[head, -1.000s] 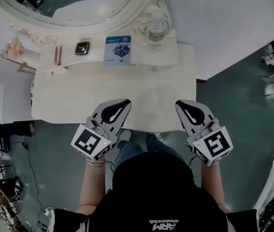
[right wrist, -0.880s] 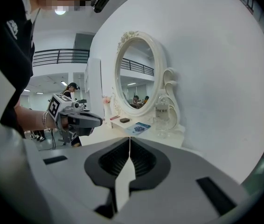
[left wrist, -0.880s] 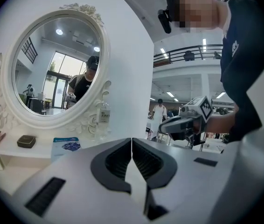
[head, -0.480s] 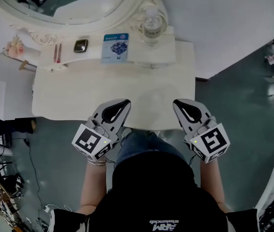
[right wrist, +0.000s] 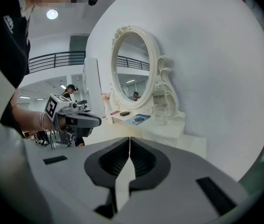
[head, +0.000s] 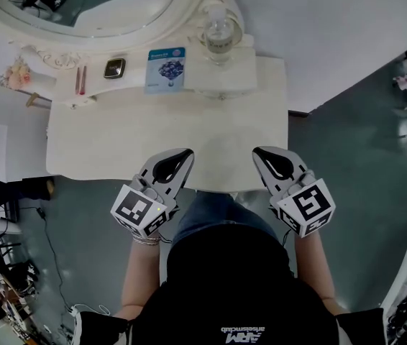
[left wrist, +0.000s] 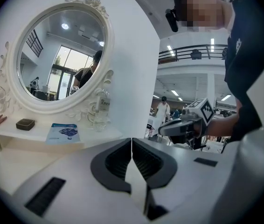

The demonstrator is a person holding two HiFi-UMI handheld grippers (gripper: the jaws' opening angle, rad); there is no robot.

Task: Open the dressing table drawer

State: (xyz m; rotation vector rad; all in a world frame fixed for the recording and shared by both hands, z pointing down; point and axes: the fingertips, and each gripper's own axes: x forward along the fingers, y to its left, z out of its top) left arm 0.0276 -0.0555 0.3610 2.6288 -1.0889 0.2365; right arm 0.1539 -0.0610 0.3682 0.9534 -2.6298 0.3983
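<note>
The left tool and right tool hover over the worktop's six o'clock edge. Both have their jaws pressed together and grip nothing.

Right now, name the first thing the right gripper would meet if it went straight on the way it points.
Probably the dressing table top: the right gripper tilts down over its front edge. Past that, the raised shelf by the water bottle; depth is unclear.
</note>
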